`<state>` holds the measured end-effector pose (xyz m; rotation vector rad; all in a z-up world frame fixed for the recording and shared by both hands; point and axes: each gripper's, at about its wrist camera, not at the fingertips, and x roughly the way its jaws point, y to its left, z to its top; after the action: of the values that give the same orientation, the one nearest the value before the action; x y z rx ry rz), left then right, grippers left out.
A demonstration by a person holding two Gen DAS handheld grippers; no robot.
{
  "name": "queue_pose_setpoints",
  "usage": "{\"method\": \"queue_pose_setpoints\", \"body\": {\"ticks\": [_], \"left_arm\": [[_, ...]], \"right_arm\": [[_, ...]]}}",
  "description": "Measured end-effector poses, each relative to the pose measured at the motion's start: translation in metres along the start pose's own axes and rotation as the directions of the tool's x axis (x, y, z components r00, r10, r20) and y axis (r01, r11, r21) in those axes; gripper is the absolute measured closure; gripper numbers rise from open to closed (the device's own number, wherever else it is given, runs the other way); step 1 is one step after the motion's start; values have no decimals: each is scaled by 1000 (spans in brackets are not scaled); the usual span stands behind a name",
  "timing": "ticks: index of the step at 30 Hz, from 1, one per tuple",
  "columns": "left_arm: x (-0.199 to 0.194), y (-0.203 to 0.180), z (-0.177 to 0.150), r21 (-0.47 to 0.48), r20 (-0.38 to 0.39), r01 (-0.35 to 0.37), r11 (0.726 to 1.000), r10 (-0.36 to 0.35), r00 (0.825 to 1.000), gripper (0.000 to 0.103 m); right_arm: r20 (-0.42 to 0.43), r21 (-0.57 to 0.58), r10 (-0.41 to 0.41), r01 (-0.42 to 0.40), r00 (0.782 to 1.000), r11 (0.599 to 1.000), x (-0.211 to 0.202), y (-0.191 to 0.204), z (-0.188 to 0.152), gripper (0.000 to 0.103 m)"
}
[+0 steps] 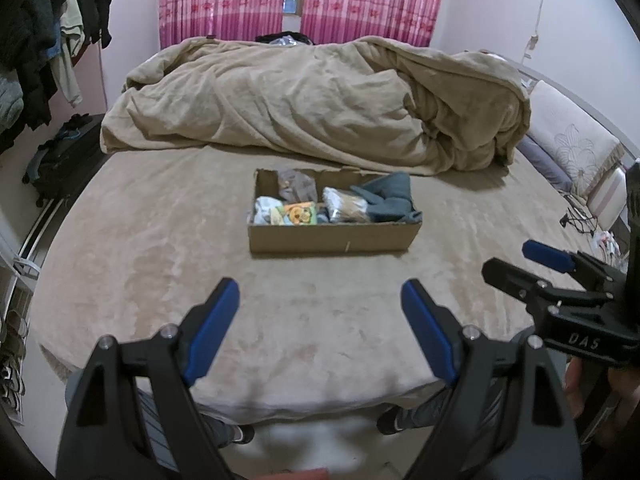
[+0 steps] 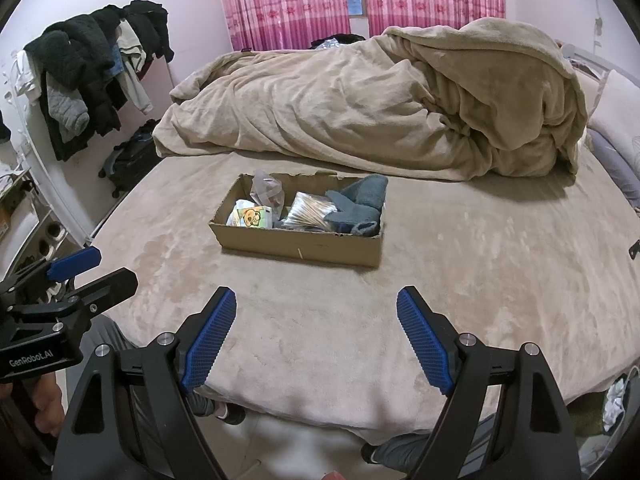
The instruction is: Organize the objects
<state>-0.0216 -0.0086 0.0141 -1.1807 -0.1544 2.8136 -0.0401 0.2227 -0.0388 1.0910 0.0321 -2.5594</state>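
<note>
A shallow cardboard box (image 1: 332, 238) (image 2: 296, 246) sits on the beige bed in the middle of both views. It holds a grey-blue cloth (image 1: 390, 200) (image 2: 358, 204), a clear bag of cotton swabs (image 1: 346, 208) (image 2: 308, 212), a packet with an orange cartoon print (image 1: 298, 214) (image 2: 252, 216) and a clear plastic bag (image 1: 296, 184) (image 2: 266, 190). My left gripper (image 1: 320, 332) is open and empty, near the bed's front edge, well short of the box. My right gripper (image 2: 316, 338) is open and empty, beside it to the right.
A bunched beige duvet (image 1: 320, 100) (image 2: 380, 108) lies across the bed behind the box. Pillows (image 1: 568, 136) are at the right. Clothes hang on a rack (image 2: 88, 76) at the left, with a dark suitcase (image 2: 128, 160) below. Pink curtains (image 1: 304, 0) cover the window.
</note>
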Motion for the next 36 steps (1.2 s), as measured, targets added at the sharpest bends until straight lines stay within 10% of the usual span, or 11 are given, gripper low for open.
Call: {"method": "queue_pose_setpoints", "body": {"ticks": [36], "left_arm": [[2, -1, -2, 16, -11, -5, 1000, 5, 1000, 19]], "right_arm": [[5, 17, -13, 12, 1000, 1000, 5, -10, -4, 18]]}}
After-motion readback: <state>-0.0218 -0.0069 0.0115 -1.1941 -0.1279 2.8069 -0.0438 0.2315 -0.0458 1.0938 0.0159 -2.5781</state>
